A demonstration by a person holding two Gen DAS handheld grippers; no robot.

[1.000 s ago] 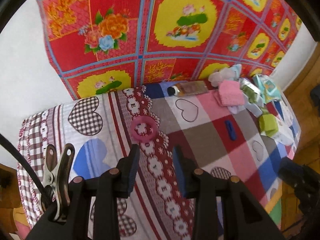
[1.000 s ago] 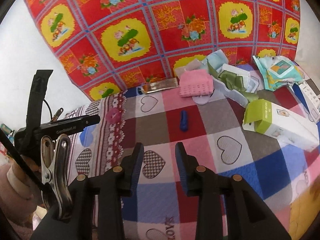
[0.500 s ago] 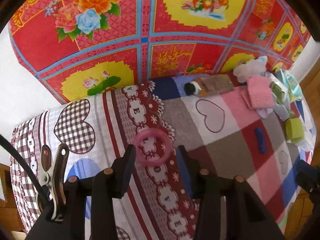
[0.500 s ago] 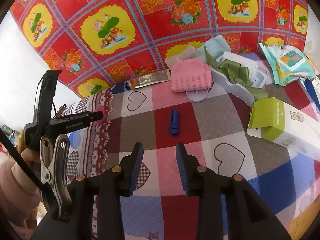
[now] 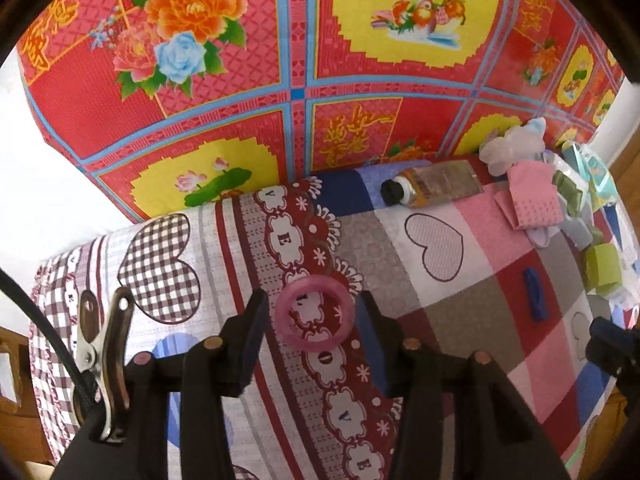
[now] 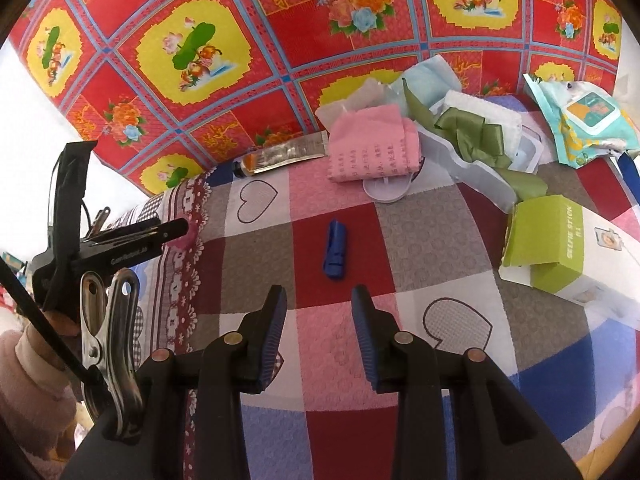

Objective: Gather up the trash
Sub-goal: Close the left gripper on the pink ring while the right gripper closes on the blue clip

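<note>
A: Black-armed, the left gripper (image 5: 310,320) tips down over a pink ring (image 5: 315,311) lying flat on the patchwork bedcover (image 5: 448,304), jaws opening on either side, not pressing it.

B: Why spread?

A: Probably to clear the ring's width. The right gripper (image 6: 319,312) hangs half-open and empty, just short of a blue clip (image 6: 335,249). Wrappers (image 6: 472,140) lie heaped further back.

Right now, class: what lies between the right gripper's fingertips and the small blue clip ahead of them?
Only bare patchwork cloth: in the right wrist view nothing sits between the right gripper and the blue clip.
</note>
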